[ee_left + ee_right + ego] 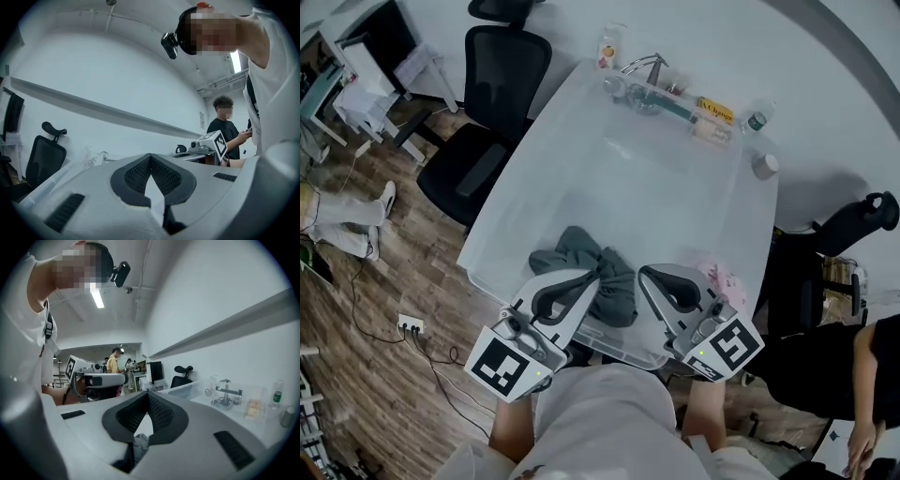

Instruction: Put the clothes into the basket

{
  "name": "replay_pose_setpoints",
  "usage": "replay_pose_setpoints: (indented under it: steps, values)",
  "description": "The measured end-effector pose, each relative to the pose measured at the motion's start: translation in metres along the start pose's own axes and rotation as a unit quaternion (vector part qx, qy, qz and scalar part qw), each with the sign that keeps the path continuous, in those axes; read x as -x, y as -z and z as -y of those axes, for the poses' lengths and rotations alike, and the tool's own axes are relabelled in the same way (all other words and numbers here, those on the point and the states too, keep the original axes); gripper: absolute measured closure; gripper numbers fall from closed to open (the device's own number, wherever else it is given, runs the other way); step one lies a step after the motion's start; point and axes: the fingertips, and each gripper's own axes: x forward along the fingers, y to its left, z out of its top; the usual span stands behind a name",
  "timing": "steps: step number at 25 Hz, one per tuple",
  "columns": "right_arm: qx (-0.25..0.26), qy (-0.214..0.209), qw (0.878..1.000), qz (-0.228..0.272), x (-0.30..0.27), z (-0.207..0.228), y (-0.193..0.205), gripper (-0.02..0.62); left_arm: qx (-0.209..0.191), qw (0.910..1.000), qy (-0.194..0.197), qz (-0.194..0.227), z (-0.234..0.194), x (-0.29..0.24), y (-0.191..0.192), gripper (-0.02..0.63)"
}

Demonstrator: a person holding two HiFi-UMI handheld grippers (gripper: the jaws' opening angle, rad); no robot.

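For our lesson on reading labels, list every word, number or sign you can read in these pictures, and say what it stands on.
No text can be read for certain.
Yellow label by the wall: dark print, too blurred.
Green-capped bottle and small bottle: labels too small.
Left marker cube and right marker cube: black-and-white square patterns, no words.

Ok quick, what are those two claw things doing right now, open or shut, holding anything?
Left gripper: closed, empty.
Right gripper: closed; grey cloth shows in the gap, held or not cannot be told.
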Motion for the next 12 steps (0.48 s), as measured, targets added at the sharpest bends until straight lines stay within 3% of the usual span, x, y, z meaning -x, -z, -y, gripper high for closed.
replay_pose_setpoints:
  steps: [5, 12]
  values:
    - [-0.006, 0.032, 0.999, 0.036, 0.032, 0.005, -0.011, 0.591, -0.010, 0.9985, 0.052, 0.009, 0.022, -0.016, -0.009, 0.600]
    - [-0.010, 0.083, 0.995, 0.053, 0.073, 0.013, -0.013, 0.591, -0.020, 0.9927, 0.119, -0.012, 0.056, -0.045, -0.002, 0.600]
